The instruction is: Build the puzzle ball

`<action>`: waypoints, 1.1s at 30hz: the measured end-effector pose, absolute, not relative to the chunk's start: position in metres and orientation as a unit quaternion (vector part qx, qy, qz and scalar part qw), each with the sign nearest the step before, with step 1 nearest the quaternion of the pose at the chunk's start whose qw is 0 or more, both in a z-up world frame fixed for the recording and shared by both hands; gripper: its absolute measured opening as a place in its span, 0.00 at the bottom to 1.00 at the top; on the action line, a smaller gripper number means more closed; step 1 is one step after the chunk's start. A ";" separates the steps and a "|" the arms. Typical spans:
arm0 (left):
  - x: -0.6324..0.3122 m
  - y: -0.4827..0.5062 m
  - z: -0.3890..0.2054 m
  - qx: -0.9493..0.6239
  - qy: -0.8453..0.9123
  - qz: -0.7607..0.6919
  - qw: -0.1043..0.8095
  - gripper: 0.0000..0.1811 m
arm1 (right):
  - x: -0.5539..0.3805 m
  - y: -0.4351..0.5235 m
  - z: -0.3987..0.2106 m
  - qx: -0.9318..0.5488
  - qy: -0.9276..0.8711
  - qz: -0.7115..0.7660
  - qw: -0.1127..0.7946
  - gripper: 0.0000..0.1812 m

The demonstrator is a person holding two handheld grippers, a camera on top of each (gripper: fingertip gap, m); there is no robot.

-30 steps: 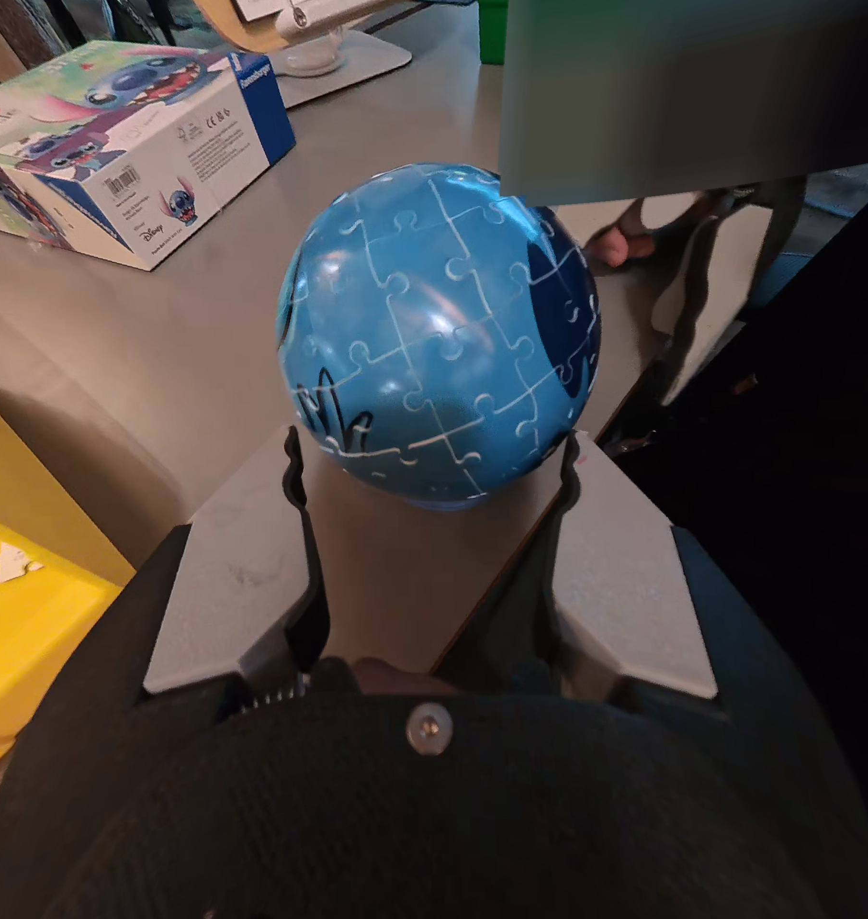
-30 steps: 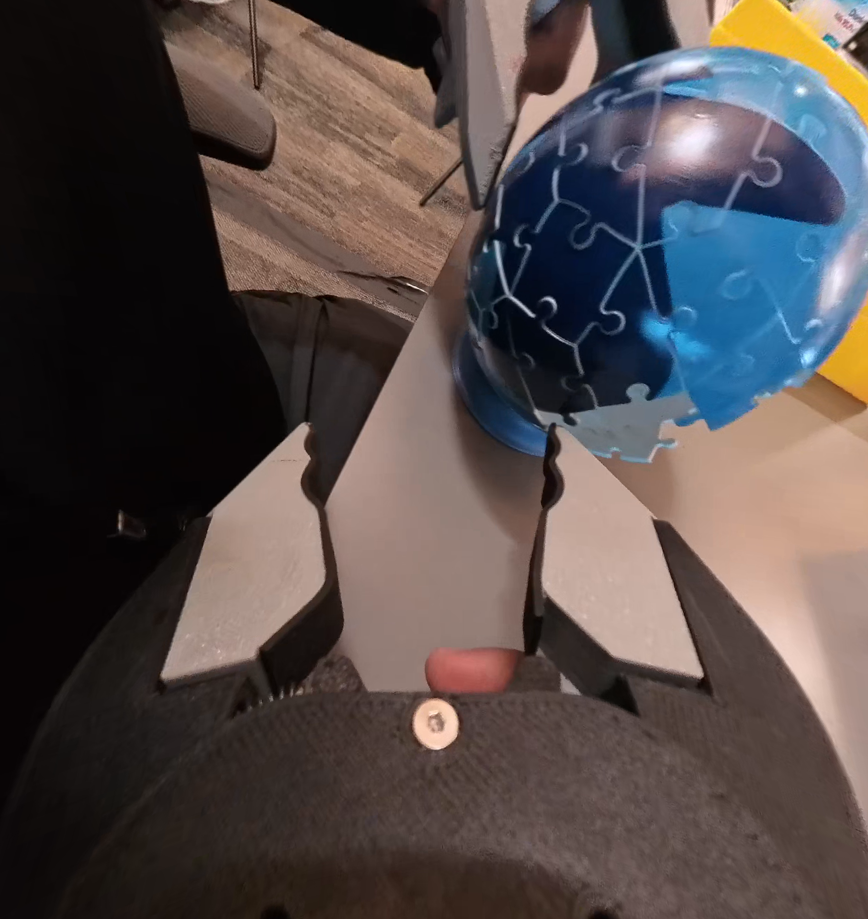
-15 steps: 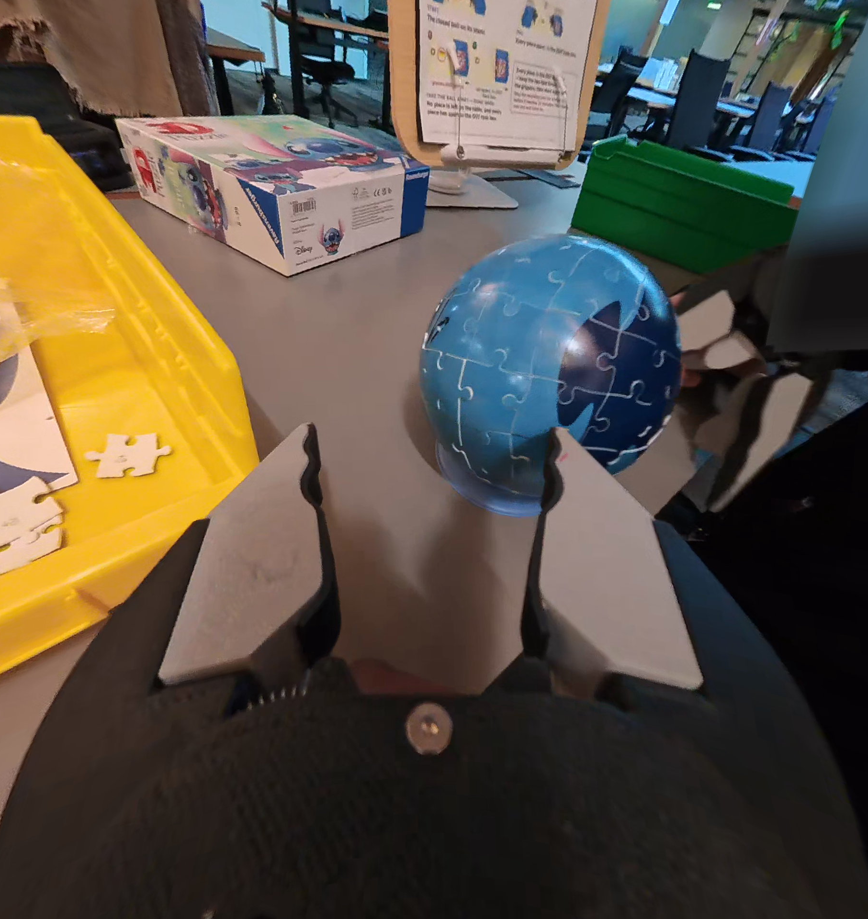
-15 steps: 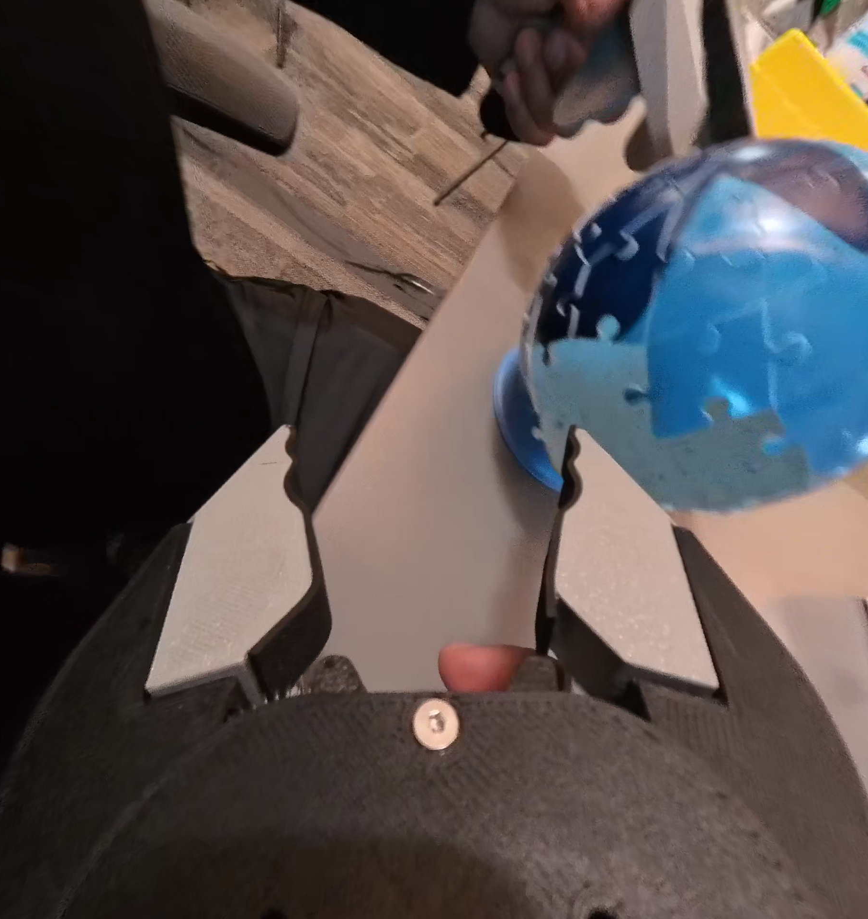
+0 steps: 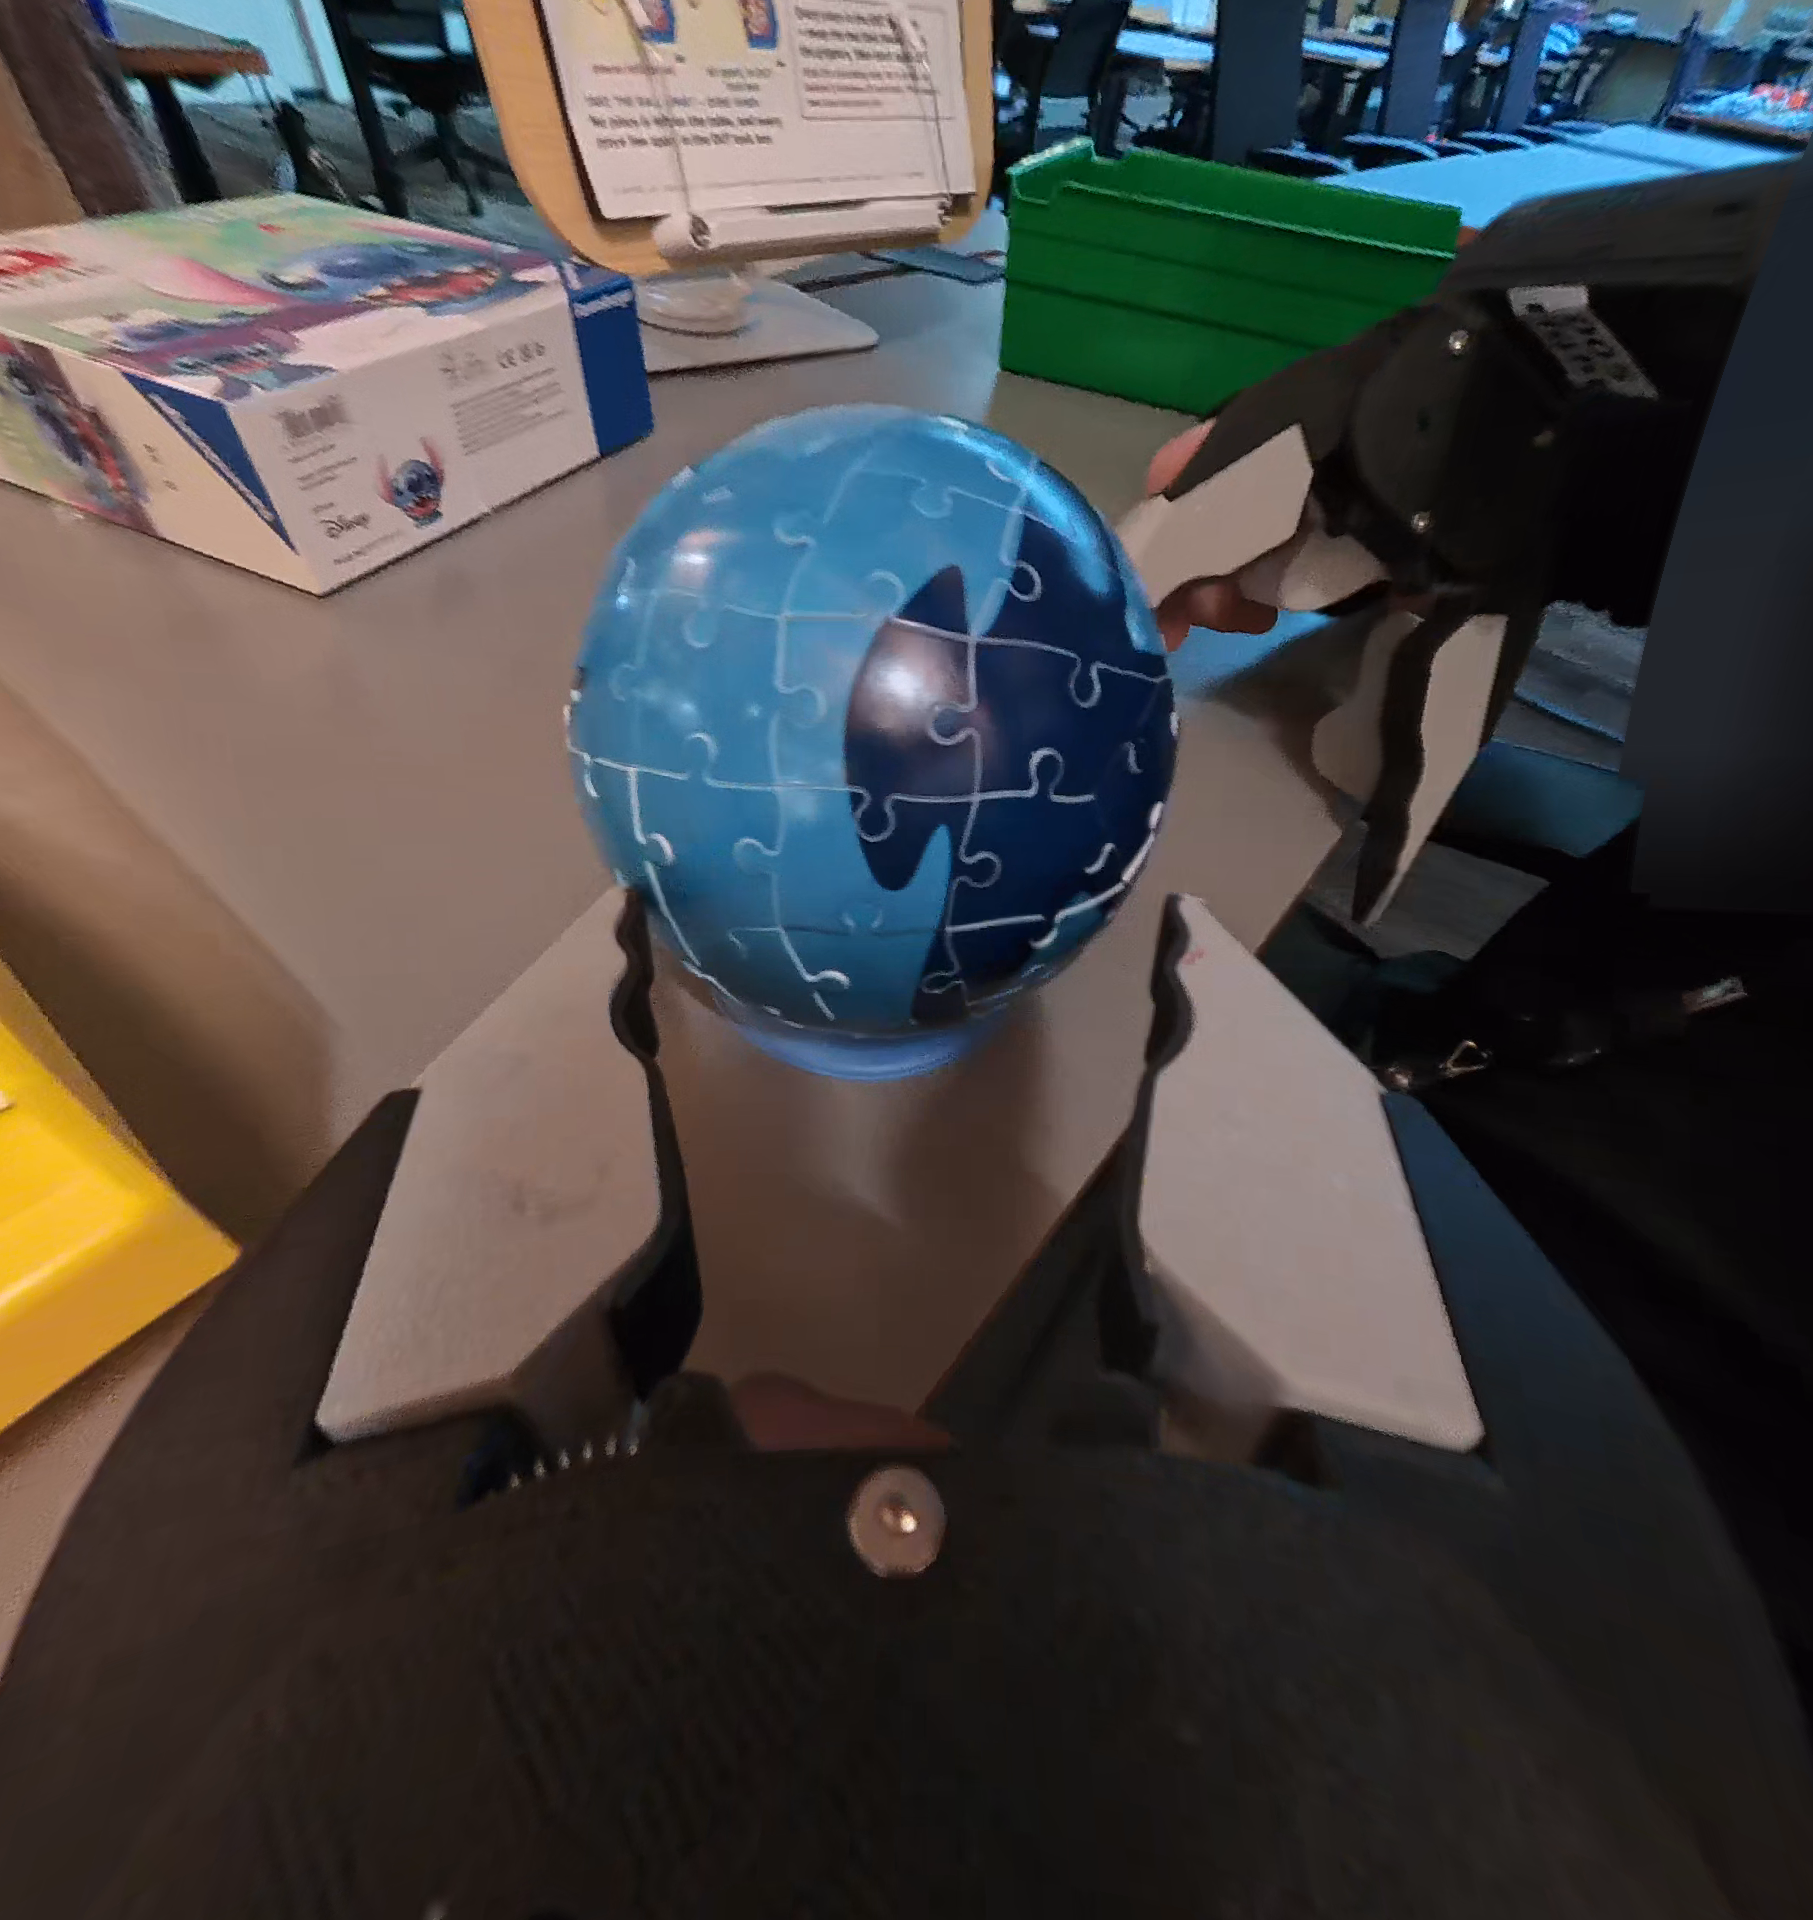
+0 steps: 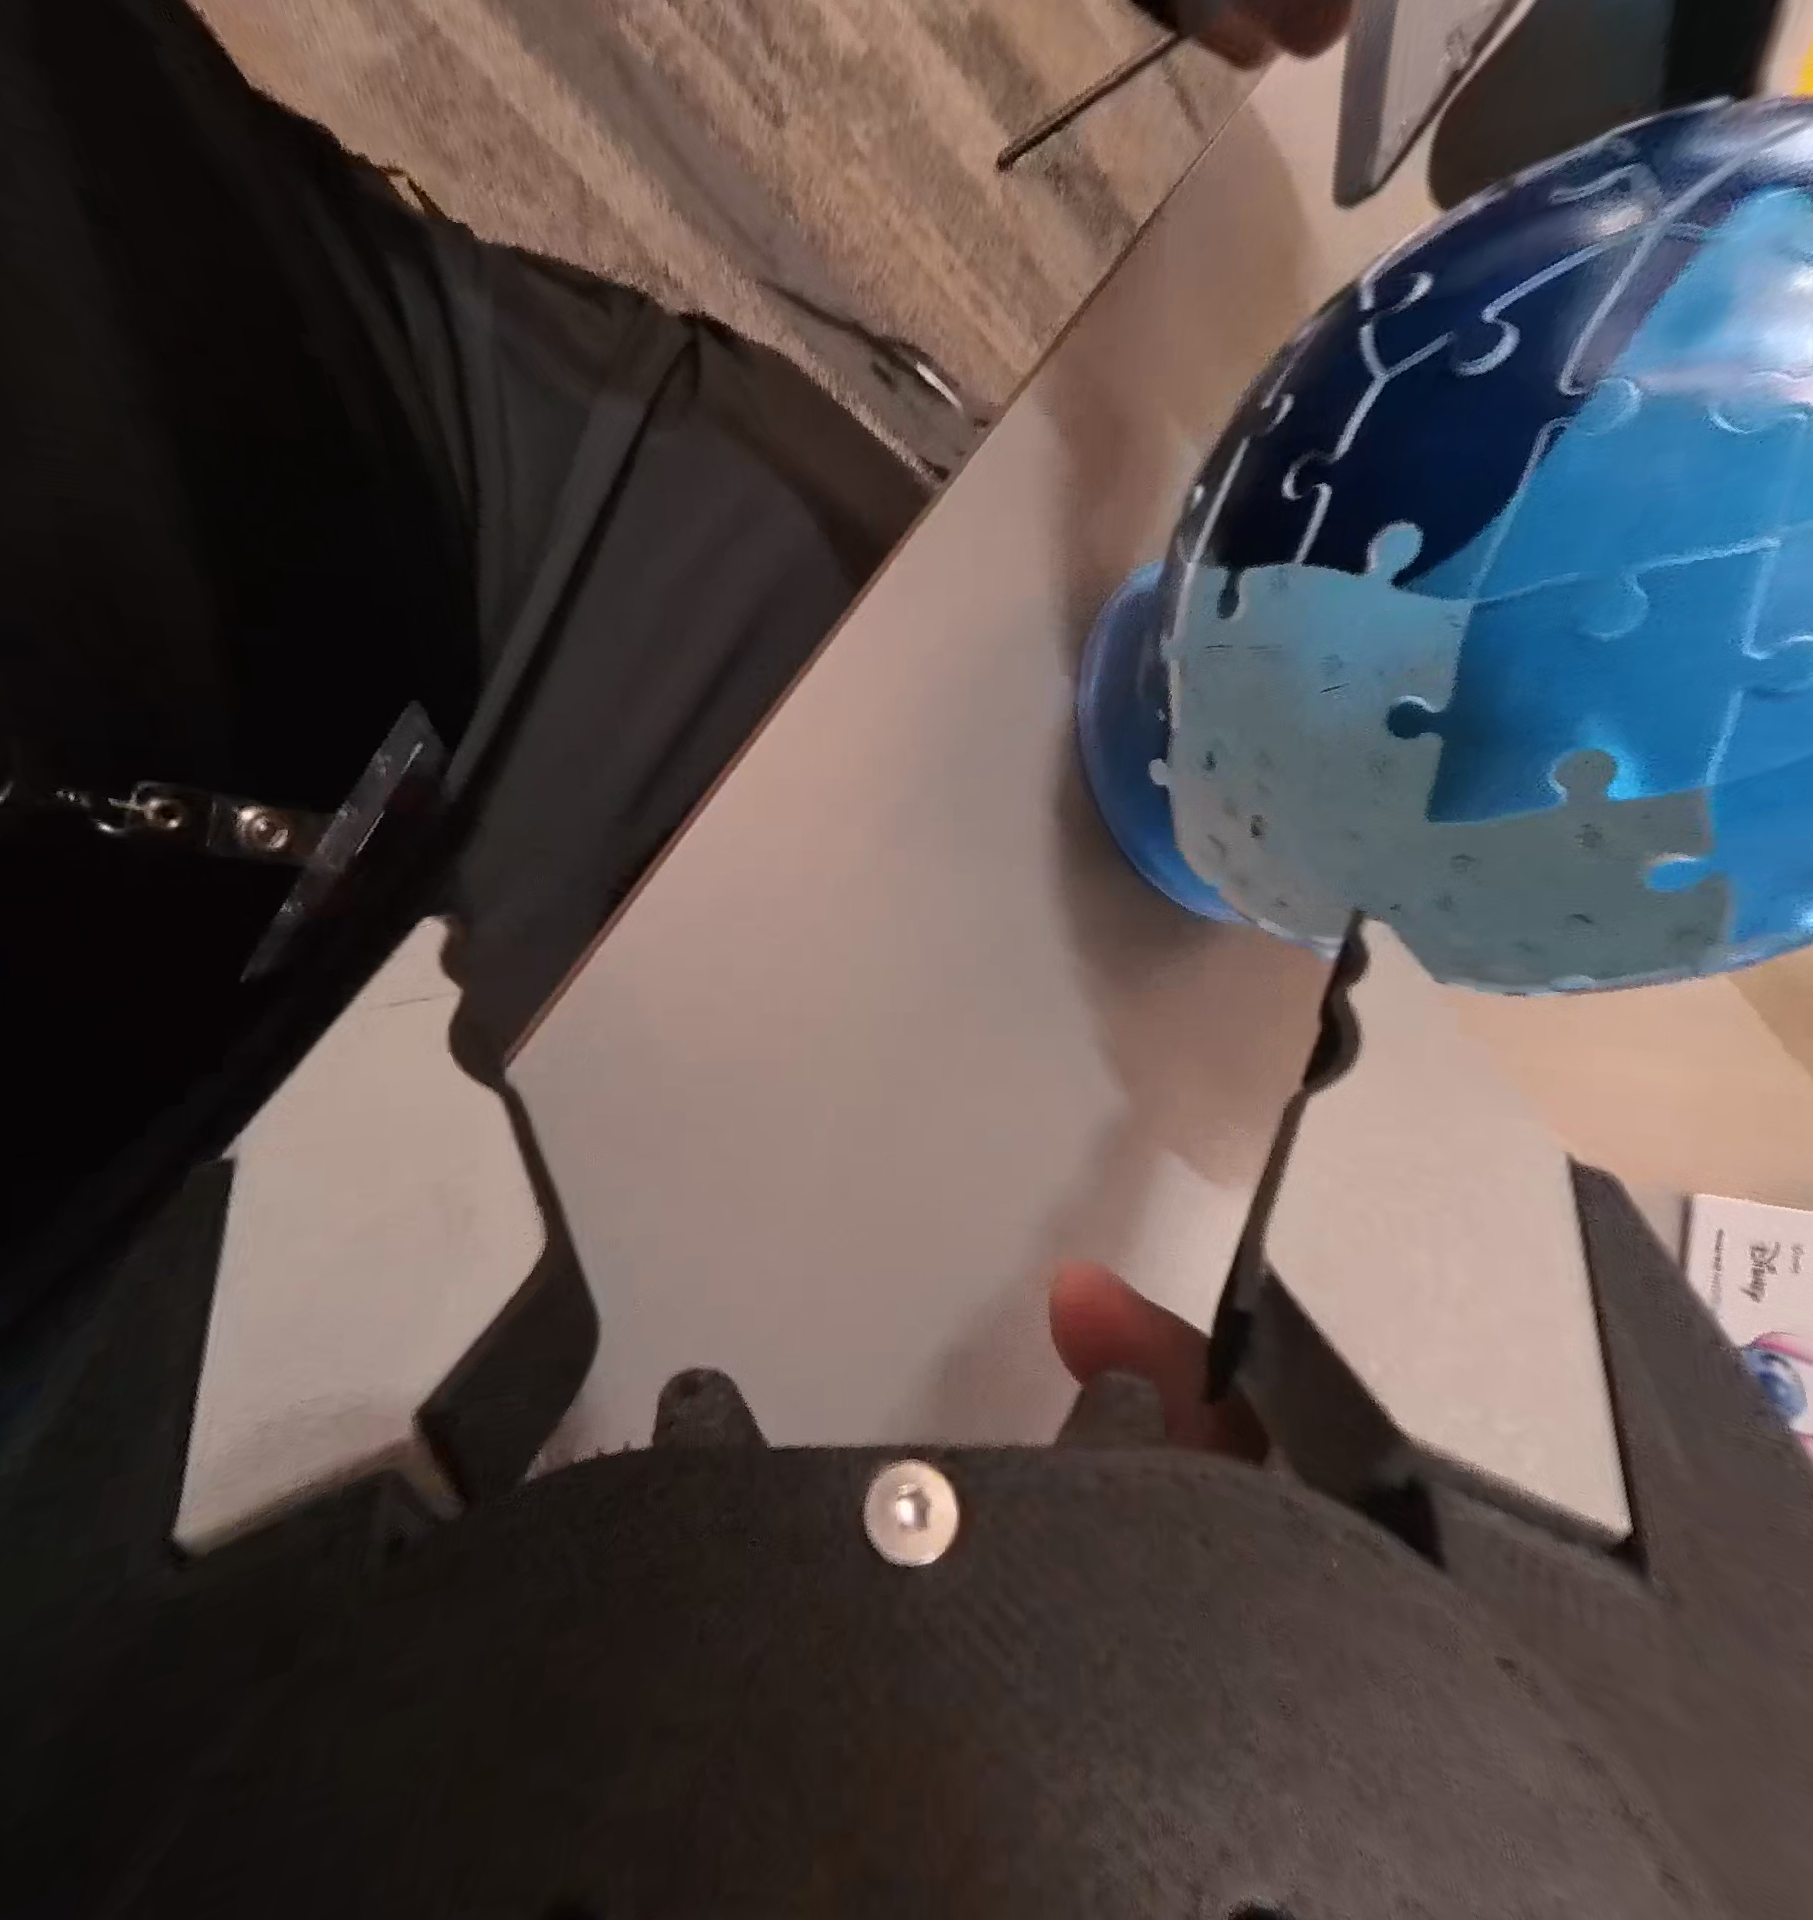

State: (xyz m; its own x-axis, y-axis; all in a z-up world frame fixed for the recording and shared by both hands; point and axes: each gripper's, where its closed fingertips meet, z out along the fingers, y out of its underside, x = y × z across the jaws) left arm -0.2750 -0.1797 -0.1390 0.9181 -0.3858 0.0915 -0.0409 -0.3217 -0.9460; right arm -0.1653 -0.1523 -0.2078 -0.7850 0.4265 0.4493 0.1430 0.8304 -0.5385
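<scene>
The blue puzzle ball stands on its blue ring stand on the grey table, near the table's right edge. My left gripper is open and empty, its tips on either side of the ball's lower part without touching it. In the right wrist view the ball is at the upper right, with a pale grey-blue, jigsaw-edged patch low on its near side. My right gripper is wide open and empty. Its right fingertip is just under that patch. It also shows in the left wrist view, right of the ball.
A yellow bin with loose white pieces stands at the left. The puzzle box, an instruction stand and green trays stand behind the ball. A person's dark clothing lies past the table edge.
My left gripper has moved in close to the ball and its jaws have spread wider. My right gripper has opened wider, and the ball has shifted right in its view.
</scene>
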 end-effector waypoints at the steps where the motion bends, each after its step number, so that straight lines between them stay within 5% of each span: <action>1: -0.274 -0.180 -0.141 -0.799 0.137 -0.149 0.566 0.54 | -0.164 -0.155 -0.209 -0.156 -0.915 0.243 0.283 0.86; 33: -0.274 -0.167 -0.146 -0.800 0.232 -0.121 0.540 0.50 | -0.172 -0.146 -0.249 -0.150 -0.964 -0.106 0.191 0.87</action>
State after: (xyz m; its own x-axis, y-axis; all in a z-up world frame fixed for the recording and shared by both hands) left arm -0.2744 -0.1673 -0.1456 0.8632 -0.5016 -0.0569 -0.2409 -0.3102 -0.9197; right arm -0.1722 -0.1464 -0.2489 -0.8819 0.2491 0.4002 0.3302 0.9323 0.1474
